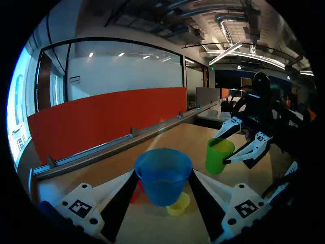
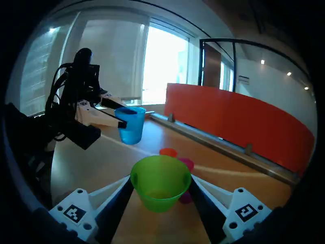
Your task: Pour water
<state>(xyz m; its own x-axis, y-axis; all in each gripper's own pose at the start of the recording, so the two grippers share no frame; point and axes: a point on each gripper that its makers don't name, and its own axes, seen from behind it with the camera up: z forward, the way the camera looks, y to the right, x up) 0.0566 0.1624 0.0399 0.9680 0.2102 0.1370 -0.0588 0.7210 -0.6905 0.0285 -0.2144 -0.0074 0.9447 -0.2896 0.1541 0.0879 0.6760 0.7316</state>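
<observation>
Grasping blue cup (image 1: 163, 185) with left tool (image 1: 163, 174), green cup (image 2: 160, 189) with right tool (image 2: 161, 179), both upright above the counter (image 2: 101, 160).

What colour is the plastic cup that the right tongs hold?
Green. The translucent green plastic cup shows best in the right gripper view.

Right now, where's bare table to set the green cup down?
Free: table between the pink cup and the rail, and below the blue cup. Crowded: red cup and pink cup just beyond the green cup.
</observation>
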